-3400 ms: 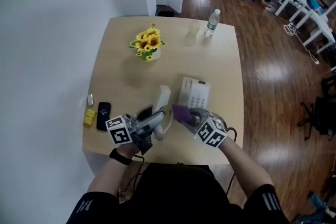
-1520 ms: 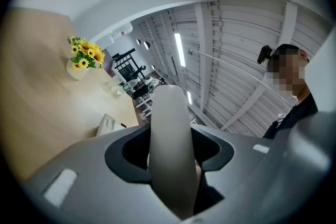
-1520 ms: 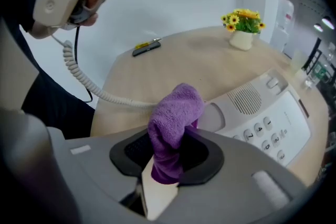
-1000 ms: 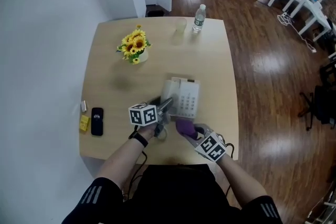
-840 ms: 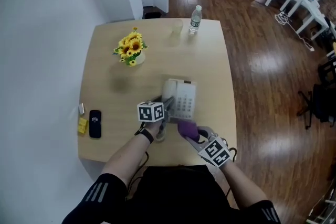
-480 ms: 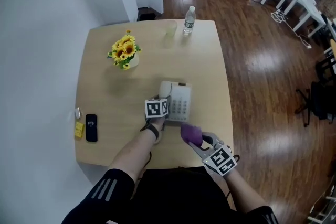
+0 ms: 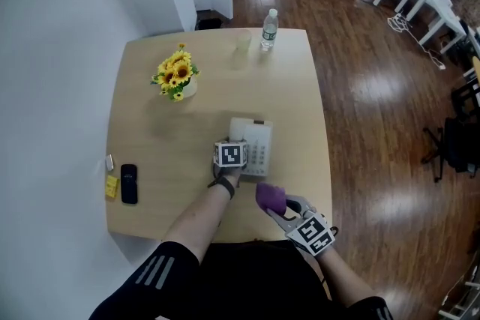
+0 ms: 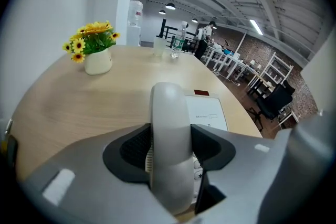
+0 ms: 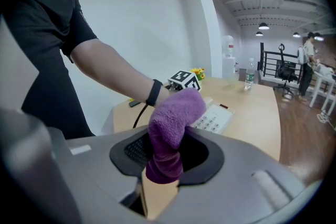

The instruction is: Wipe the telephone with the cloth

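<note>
The left tool (image 8: 169, 150) is closed on the white handset (image 8: 169, 118), which is gripped across its middle by both jaws. The handset is held along the left side of the telephone base (image 7: 259, 148); whether it rests in its cradle cannot be told. The right tool (image 9: 167, 150) is clamped on a purple cloth (image 9: 174, 113), whose bunched end is seen standing above the jaws. This cloth is held near the front edge of the desk (image 7: 150, 146), apart from the telephone base and just to its near right. The telephone base is set slightly right of the desk's middle. A pot of sunflowers (image 7: 175, 80) is placed toward the far left, and a water bottle (image 7: 267, 29) at the far edge. A black mobile phone (image 7: 128, 183) and a small yellow item (image 7: 112, 186) are laid by the left edge.
</note>
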`<state>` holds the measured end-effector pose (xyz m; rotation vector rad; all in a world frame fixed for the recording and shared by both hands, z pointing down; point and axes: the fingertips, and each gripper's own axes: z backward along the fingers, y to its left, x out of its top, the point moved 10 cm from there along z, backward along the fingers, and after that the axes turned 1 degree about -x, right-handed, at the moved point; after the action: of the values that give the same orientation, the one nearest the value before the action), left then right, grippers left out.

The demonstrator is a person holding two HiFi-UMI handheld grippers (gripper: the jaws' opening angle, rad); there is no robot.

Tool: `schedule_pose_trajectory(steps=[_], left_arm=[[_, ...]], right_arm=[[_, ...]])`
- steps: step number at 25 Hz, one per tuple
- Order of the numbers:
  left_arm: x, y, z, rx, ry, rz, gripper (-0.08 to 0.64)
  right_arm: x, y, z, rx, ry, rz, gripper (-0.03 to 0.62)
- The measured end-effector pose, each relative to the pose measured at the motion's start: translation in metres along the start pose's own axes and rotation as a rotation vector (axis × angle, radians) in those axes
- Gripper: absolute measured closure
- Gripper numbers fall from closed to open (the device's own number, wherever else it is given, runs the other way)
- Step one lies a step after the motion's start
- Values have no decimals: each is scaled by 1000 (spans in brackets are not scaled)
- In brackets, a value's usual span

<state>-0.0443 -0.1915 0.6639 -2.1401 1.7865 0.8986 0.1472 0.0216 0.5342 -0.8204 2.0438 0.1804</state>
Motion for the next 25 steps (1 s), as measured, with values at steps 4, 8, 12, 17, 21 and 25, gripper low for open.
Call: schedule_pose_trajectory(steps=[4,8,12,17,21,25], left_arm=[[-6,-6,0,-74,73,21,310],[1,-1,7,-96,-3,-21,305],[-3,9,50,-178,-85,-10,295],[-25,22,125,-283,-197,-43,296],[-50,23,170,-441,-294,-133,296],[-79,16,207,-539,-310,-223,296]], right_arm=[[3,-1,-1,3,-10,-4,463],[9,-3,0,-7,-29,-3,463],[18,-6,6,-12,-76,-23,462],[25,-1,9,-23,-109,-34,462],[33,8,9,-34,-140,-47,462],[41,28,14,-34,-178,-67,462]])
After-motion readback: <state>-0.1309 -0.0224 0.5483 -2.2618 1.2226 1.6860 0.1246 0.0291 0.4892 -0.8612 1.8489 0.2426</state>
